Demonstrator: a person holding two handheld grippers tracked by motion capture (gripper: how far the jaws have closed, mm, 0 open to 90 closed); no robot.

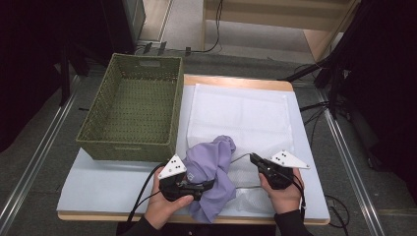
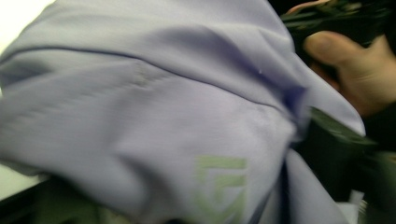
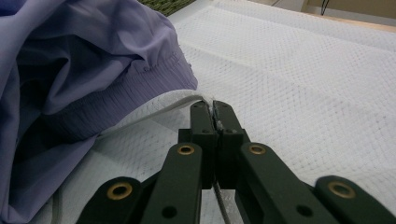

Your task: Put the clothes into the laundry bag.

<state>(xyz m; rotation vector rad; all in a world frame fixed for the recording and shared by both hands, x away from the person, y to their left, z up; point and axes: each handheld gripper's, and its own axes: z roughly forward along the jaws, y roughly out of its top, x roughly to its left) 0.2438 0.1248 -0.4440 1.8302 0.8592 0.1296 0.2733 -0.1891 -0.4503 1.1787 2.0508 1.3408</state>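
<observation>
A crumpled lilac garment (image 1: 214, 162) lies on a white textured cloth (image 1: 241, 113) near the table's front edge. My left gripper (image 1: 210, 185) points right with its tips against the garment's lower folds. In the left gripper view the lilac fabric (image 2: 163, 116), with a pale green logo (image 2: 222, 182), hangs so close that it hides the jaws. My right gripper (image 1: 253, 157) sits to the garment's right. In the right gripper view its jaws (image 3: 214, 108) are shut on a raised fold of the white cloth (image 3: 303, 70), beside the garment (image 3: 70, 70).
A green woven basket (image 1: 130, 147) stands on the table's left half, behind the left hand. The pale table top (image 1: 108, 182) shows bare in front of it. The person's right hand (image 2: 355, 70) appears beyond the garment. Cables run across the floor on the right.
</observation>
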